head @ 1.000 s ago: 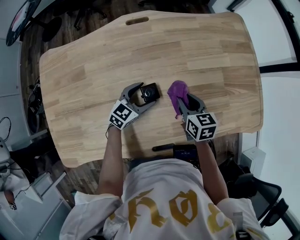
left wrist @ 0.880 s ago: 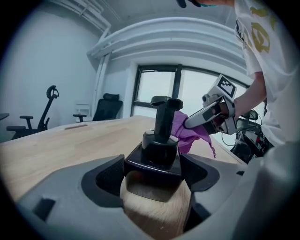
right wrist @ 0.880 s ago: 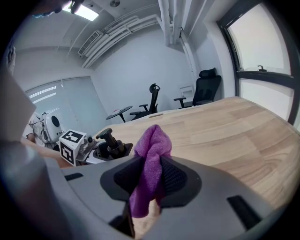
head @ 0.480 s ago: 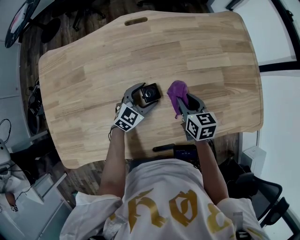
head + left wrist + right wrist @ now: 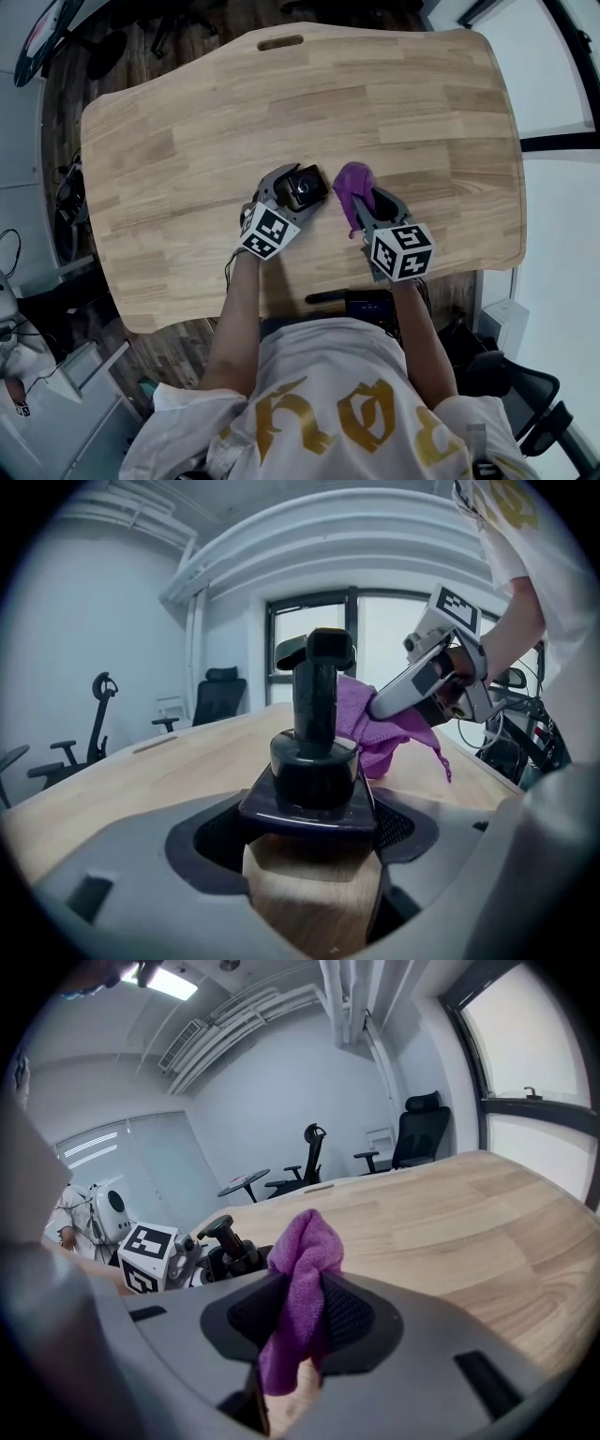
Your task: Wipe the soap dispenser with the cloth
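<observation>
The dispenser [image 5: 314,752] is clamped upright on the table [image 5: 187,122] by the left gripper [image 5: 291,193], probably so it's kept steady. The cloth [image 5: 352,182] is pinched tight in the right gripper [image 5: 372,207] and held just beside the pump, ready for wiping.

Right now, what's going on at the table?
A person works two handheld grippers over the table. The left gripper is clamped on the dispenser, which stands upright. The right gripper pinches the cloth, held just beside the dispenser. I can't tell whether the cloth touches it; wiping looks about to start.
</observation>
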